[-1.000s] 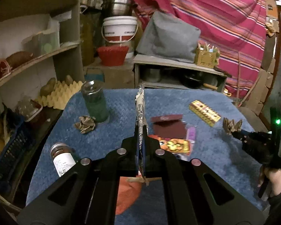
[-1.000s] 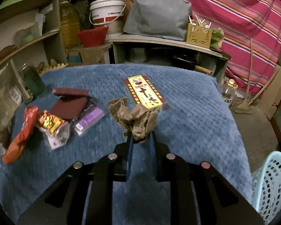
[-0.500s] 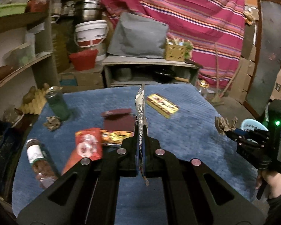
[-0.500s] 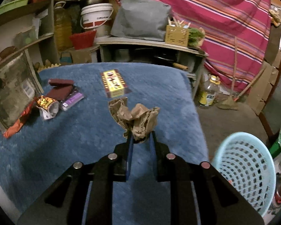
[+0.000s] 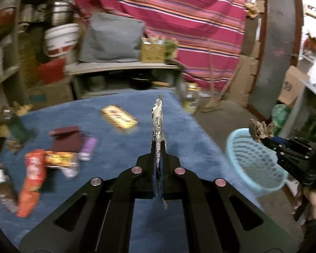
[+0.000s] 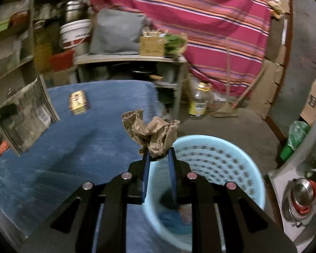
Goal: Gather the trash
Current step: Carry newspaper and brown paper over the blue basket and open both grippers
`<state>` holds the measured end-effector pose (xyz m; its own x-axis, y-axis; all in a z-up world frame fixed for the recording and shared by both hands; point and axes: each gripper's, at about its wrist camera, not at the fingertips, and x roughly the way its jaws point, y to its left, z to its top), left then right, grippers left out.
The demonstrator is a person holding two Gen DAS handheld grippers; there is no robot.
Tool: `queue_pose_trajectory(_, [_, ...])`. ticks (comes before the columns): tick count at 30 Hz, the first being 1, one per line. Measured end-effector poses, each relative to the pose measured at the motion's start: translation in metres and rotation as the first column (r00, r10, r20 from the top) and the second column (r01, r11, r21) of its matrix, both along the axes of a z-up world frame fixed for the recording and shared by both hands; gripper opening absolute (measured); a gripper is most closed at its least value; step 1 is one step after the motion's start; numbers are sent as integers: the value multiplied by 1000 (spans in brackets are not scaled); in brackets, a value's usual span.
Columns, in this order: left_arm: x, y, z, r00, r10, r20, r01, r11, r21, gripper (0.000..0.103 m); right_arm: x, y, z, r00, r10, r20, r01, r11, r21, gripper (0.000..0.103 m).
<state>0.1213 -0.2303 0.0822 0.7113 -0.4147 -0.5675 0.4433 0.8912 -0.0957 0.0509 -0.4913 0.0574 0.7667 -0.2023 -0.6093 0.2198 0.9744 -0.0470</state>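
My left gripper [image 5: 158, 147] is shut on a flat printed wrapper [image 5: 158, 118], held edge-on above the blue-covered table [image 5: 120, 147]. The wrapper also shows broadside at the left of the right wrist view [image 6: 29, 113]. My right gripper [image 6: 158, 156] is shut on a crumpled brown paper ball [image 6: 153, 132], held over the near rim of a light blue basket [image 6: 231, 158] on the floor off the table's right edge. The basket [image 5: 238, 147], the paper ball [image 5: 261, 128] and the right gripper [image 5: 263, 139] show in the left wrist view.
On the table lie a yellow box [image 5: 119, 119], a maroon packet [image 5: 66, 139], a purple wrapper [image 5: 87, 148], an orange pouch [image 5: 31, 179], snack wrappers and jars at the left. A yellow-labelled bottle [image 6: 199, 103], a broom and cardboard boxes stand on the floor; a steel pot [image 6: 301, 196] sits at right.
Both grippers have swung right with their loads. The right gripper now holds the paper ball over the basket; half a second ago the basket was at its lower right.
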Motion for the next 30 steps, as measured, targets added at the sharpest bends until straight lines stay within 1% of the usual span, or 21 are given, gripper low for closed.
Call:
queue_pose_trajectory(2, [-3,-20,-2,999,-35,-9,34,999,-14,1,-9,-20,0,1000,-31,-3,31,1000,-4,18])
queue_pose_trajectory(5, [-7,-54,-6,996,-85,-9,85,996,-7,1,-22,-50,-5,997,-77,-9,77,997,-4,18])
queue_pose_trajectory(8, [-10,-83,-8,993,-121,-5,121,993,4,1,-31,-78,-12,992,-122,-11,122,992,22,18])
queue_pose_trajectory(11, [-14,-112,-10,988,-157,0,157,988,-3,1,-35,-97,-23,988,-155,-25,155,987,38,18])
queue_pose_trajectory(16, [-18,-159,-19,979,-203,-2,203,979,20,1,-37,-116,-38,982,-184,-44,186,981,59,18])
queue_pose_trajectory(22, [-20,-195,-27,972,-235,-16,235,972,7,1,-42,-125,-42,978,-203,-38,205,976,70,18])
queue_pose_trajectory(25, [-19,-207,-31,968,-249,-30,249,969,5,3,-42,-127,-42,978,-205,-37,208,976,72,18])
queue_pose_trajectory(26, [-19,-210,-32,968,-249,-30,250,968,11,11,-42,-128,-42,978,-207,-36,209,975,73,18])
queue_pose_trajectory(27, [-19,-212,-33,968,-249,-32,250,968,18,23,-41,-126,-40,977,-209,-36,211,975,73,18])
queue_pose_trajectory(28, [-20,-213,-34,969,-246,-32,247,969,19,30,-41,-125,-40,977,-209,-35,211,975,73,18])
queue_pose_trajectory(29, [-22,-212,-34,972,-236,-25,236,972,17,39,-41,-125,-40,977,-209,-35,211,975,73,18])
queue_pose_trajectory(30, [-23,-211,-34,972,-234,-22,234,972,13,44,-41,-124,-41,977,-209,-36,211,975,74,18])
